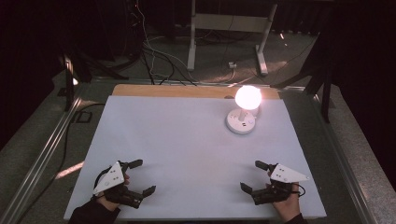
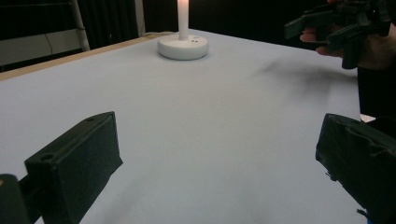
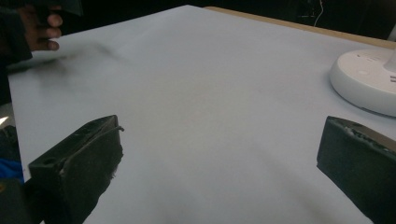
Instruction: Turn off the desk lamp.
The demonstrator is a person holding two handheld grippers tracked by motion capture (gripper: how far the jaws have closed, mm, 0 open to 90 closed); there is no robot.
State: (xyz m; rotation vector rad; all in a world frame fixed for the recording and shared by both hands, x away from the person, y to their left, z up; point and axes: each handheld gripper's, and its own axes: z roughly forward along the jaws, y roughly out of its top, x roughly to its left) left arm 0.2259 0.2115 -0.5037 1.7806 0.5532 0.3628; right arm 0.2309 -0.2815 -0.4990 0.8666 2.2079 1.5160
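A wide, flat surface [image 1: 187, 149] covered in a pale, matte white sheet carries the scene, and a strip of bare light wood [image 1: 177, 90] shows along its far edge. On the far right part stands a small white table lamp with a round disc base [image 1: 241, 122] and a glowing globe bulb [image 1: 248, 97]. The lamp's base rests directly on the sheet, near the far edge.

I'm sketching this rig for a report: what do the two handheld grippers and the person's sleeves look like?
Both the left gripper and right gripper are black, each with two blocky jaws and a pale grey three-cornered plate dotted with small dark holes on top. The fingertips are chunky dark rectangular blocks. A dark sleeve covers the left forearm.
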